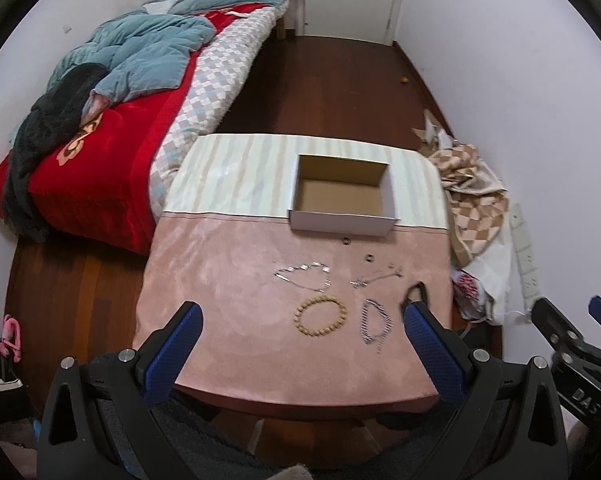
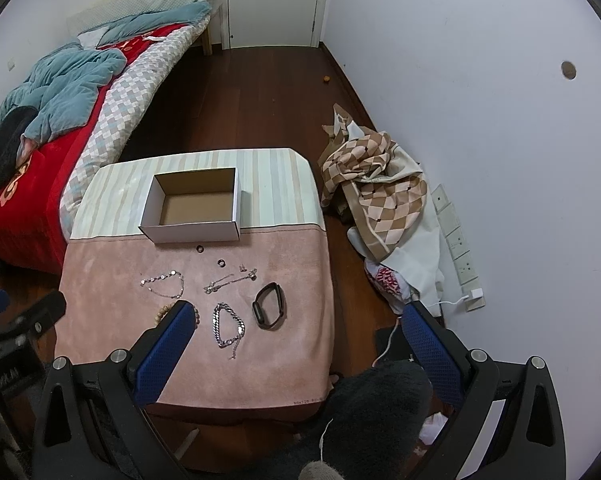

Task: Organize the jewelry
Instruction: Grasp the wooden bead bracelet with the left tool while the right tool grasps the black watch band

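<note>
Right wrist view: a small table [image 2: 100, 332] with a pink cloth in front and a striped cloth behind, seen from above.
Jewelry: several pieces lie spread on the pink cloth, all apart from one another.
Chain bracelet [image 2: 228, 326]: a thick silver chain loop near the middle front of the cloth.
Black band [image 2: 269, 305]: a dark wristband loop just to the right of the chain bracelet.
Bead bracelet [image 1: 320, 316]: a ring of tan wooden beads to the left of the chain bracelet; in the right wrist view it is partly hidden behind a blue finger.
Disc necklace [image 2: 165, 284]: a thin silver chain with small round discs, behind the bead bracelet.
Thin chain [image 2: 230, 279]: a fine silver strand lying at a slant behind the chain bracelet.
Rings: two small dark rings [image 2: 220, 263] lie between the thin chain and the box.
Box [image 2: 196, 232]: an open white cardboard box with a brown inside, sitting at the line where the two cloths meet; nothing shows inside.
Right gripper [image 2: 296, 322]: blue-padded fingers spread wide, holding nothing, above the table's front right corner.
Left gripper [image 1: 300, 324]: fingers spread wide, holding nothing, above the front of the pink cloth.
Surroundings: a bed [image 2: 40, 168] with a red blanket stands to the left, a checked cloth [image 2: 380, 184] is heaped on the wood floor to the right, and a white door [image 2: 274, 0] is at the far wall.
</note>
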`<state>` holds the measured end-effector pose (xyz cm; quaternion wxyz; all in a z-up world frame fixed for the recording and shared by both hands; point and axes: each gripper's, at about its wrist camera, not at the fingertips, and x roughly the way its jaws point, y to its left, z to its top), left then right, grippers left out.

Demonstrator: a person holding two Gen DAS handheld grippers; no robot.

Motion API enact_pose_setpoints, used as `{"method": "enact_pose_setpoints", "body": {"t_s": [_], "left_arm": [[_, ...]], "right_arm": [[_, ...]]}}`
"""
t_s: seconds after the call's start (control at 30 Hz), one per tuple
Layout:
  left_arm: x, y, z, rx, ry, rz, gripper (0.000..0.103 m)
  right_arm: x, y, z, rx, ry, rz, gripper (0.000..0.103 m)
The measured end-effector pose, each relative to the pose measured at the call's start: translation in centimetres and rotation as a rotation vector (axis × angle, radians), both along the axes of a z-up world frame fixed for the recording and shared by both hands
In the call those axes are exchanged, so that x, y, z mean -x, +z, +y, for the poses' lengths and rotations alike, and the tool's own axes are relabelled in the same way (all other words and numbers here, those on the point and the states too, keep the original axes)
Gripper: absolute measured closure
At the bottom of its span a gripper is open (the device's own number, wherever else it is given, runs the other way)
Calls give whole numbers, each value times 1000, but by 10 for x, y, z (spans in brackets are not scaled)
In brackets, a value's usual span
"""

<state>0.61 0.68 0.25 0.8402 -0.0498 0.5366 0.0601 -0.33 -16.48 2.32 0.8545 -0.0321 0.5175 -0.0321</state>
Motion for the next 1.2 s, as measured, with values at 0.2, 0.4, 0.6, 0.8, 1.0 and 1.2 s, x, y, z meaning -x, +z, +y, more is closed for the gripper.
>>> {"method": "enact_pose_setpoints", "body": {"t_s": [0.2, 0.4, 0.6, 0.8, 1.0, 1.2], "left_arm": [[-20, -52, 19, -106, 43, 34, 0], [-38, -133, 27, -176, 26, 155, 0], [-50, -203, 30, -122, -7, 298, 1], [-59, -245, 34, -25, 10, 385, 19], [-63, -264, 33, 18, -28, 396, 19], [-64, -268, 28, 30, -71, 357, 70]], "right_arm": [[-15, -60, -7, -81, -26, 81, 0], [-25, -153, -22, -115, -100, 165, 4], [-38, -222, -41, -162, -159, 217, 16], [-58, -259, -49, -200, -225, 234, 27], [-76, -276, -53, -235, -241, 241, 34], [-86, -291, -50, -229, -226, 279, 44]]}}
